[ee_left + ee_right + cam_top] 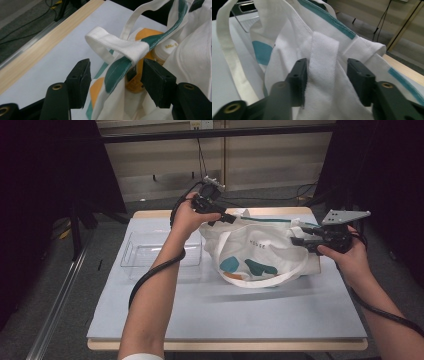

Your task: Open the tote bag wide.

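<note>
**Getting Ready to Pinch Both Ends of the Tote Bag**

Sitting on the white table, toward the far side and just beside a clear plastic tray: a white tote bag with teal and orange patches. Stretching sideways across the table, long way running left to right, mouth facing up. Hiding an orange bottle inside, close behind the left end.

Holding the left gripper at the bag's left end and the right gripper at its right end, one hand for each end, both about equally near. Pointing in at the bag from the two sides.

Holding the left gripper's fingers spread apart, with the teal-edged rim and a white loop standing right between them, not squeezed yet. Holding the right gripper's fingers spread too, with the white handle strap running straight up between them, brushing one finger and leaving a gap at the other.

Probably needing only a squeeze next, with the cloth already waiting in the middle of both gaps. Maybe slipping free if pinched too close to the edge.
</note>
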{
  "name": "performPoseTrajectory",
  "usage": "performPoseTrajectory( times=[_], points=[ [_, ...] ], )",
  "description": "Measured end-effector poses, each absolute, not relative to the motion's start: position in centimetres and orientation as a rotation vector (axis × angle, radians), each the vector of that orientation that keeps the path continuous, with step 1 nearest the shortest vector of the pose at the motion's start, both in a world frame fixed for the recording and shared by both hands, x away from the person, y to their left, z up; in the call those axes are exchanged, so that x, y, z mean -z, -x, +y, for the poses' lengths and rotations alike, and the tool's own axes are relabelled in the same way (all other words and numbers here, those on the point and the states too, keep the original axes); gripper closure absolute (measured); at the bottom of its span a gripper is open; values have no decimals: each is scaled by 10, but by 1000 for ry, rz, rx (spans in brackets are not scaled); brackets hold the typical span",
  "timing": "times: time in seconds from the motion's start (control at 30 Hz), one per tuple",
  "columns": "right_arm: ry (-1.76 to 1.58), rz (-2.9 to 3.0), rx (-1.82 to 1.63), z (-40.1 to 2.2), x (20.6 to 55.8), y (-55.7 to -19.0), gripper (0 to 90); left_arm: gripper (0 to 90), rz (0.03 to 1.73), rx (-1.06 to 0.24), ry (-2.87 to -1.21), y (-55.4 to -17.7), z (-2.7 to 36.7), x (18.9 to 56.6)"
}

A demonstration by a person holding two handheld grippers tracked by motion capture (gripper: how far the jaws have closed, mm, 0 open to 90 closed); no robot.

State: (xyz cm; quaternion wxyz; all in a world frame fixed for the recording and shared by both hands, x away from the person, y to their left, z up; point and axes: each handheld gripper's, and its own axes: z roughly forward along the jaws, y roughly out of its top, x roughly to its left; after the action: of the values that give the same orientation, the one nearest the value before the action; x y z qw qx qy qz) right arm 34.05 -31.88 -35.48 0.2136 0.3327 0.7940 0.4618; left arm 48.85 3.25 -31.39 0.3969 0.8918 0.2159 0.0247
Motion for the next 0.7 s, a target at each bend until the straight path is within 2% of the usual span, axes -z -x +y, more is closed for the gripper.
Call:
performPoseTrajectory(
  times=[0.03, 0.13, 0.23, 0.7],
  points=[
    [-913, 2203, -1290, -318, 355, -340, 597, 488, 544, -71, -2274, -489, 31, 314],
    [-907, 2203, -1293, -318, 354, -338, 621, 539, 534, -78, -2284, -488, 26, 316],
    [-879, 2218, -1295, -317, 356, -335, 661, 665, 536, -85, -2295, -487, 21, 318],
    [-851, 2237, -1326, -318, 370, -323, 679, 753, 635, -81, -2310, -494, 17, 320]
  ],
)
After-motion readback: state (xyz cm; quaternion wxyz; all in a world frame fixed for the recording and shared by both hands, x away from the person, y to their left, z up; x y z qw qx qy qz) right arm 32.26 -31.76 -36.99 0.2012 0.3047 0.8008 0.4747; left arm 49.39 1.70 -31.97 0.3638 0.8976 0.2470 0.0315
